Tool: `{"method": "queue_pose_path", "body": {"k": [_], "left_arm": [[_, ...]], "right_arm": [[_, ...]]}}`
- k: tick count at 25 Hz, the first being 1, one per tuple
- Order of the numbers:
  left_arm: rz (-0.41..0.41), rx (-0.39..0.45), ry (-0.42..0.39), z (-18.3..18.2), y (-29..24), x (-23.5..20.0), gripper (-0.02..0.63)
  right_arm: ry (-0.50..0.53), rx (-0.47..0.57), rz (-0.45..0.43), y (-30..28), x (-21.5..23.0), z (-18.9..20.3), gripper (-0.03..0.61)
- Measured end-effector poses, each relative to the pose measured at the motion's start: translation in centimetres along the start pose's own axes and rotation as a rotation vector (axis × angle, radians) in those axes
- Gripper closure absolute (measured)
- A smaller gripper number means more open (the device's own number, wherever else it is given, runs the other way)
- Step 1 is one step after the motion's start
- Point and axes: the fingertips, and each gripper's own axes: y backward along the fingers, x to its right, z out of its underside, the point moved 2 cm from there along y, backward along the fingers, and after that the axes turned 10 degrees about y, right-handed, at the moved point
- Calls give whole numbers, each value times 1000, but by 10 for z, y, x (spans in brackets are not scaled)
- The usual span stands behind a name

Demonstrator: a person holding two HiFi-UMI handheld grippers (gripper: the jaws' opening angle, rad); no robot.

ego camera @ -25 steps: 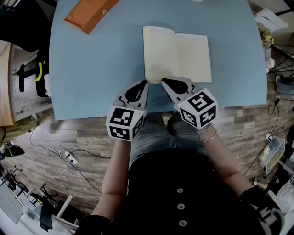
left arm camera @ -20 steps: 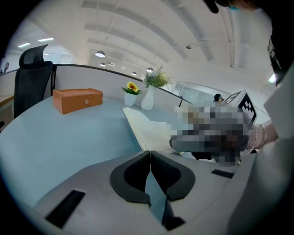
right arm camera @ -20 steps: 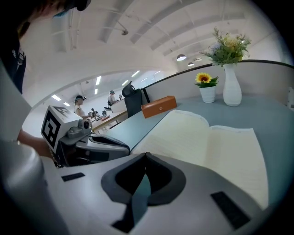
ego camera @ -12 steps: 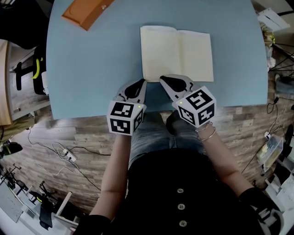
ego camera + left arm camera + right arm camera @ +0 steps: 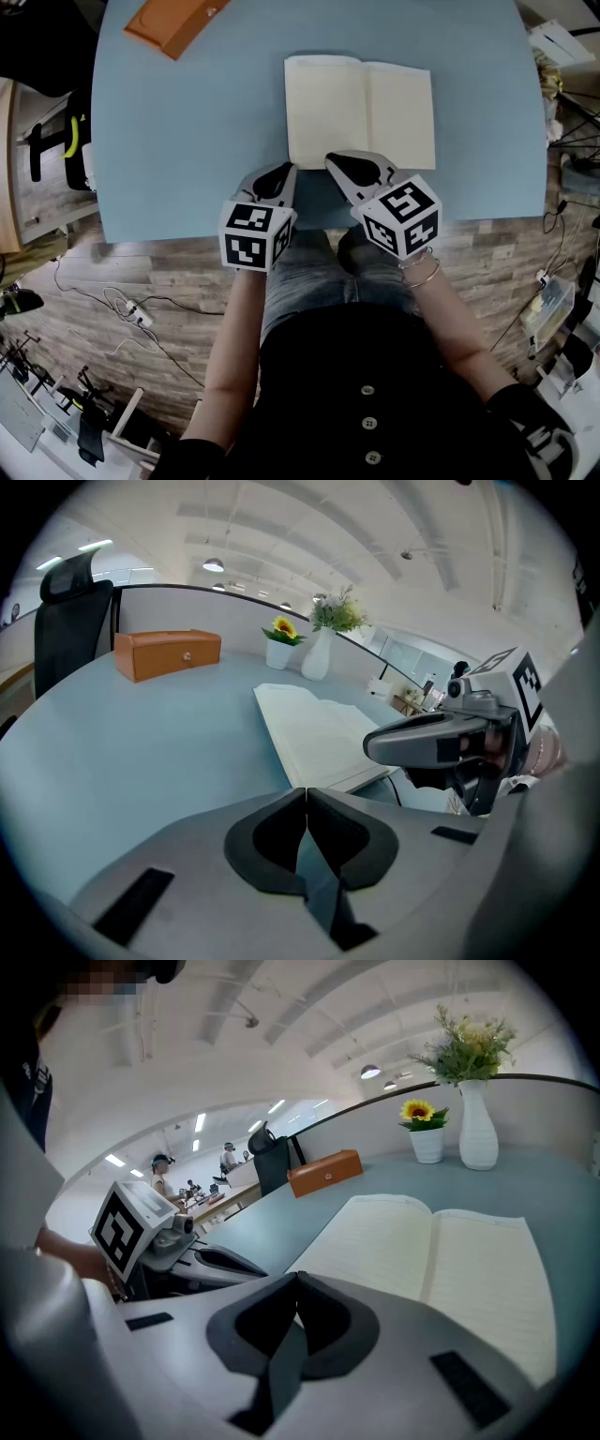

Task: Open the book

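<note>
While both pairs of jaws are pressed together on nothing, the left gripper (image 5: 307, 794) and right gripper (image 5: 295, 1279) point at the near edge of the book (image 5: 361, 111). It lies open, flat on the blue table (image 5: 187, 141). Pages are probably thin, light and easily creased; grip an outer page edge.

right gripper (image 5: 296, 1277): jaws together (nothing between) | book (image 5: 441, 1260): open flat, just ahead
</note>
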Motion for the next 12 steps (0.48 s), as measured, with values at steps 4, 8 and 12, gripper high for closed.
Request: {"method": "queue_pose_path", "body": {"k": [4, 8, 12], "left_arm": [[-16, -29, -5, 1, -2, -4, 600], [-30, -50, -6, 3, -4, -5, 600], [-46, -72, -12, 6, -7, -6, 598]], "right_arm": [[-1, 0, 2, -2, 1, -2, 575], [-3, -2, 3, -1, 2, -1, 575], [-4, -3, 6, 1, 2, 1, 575]]}}
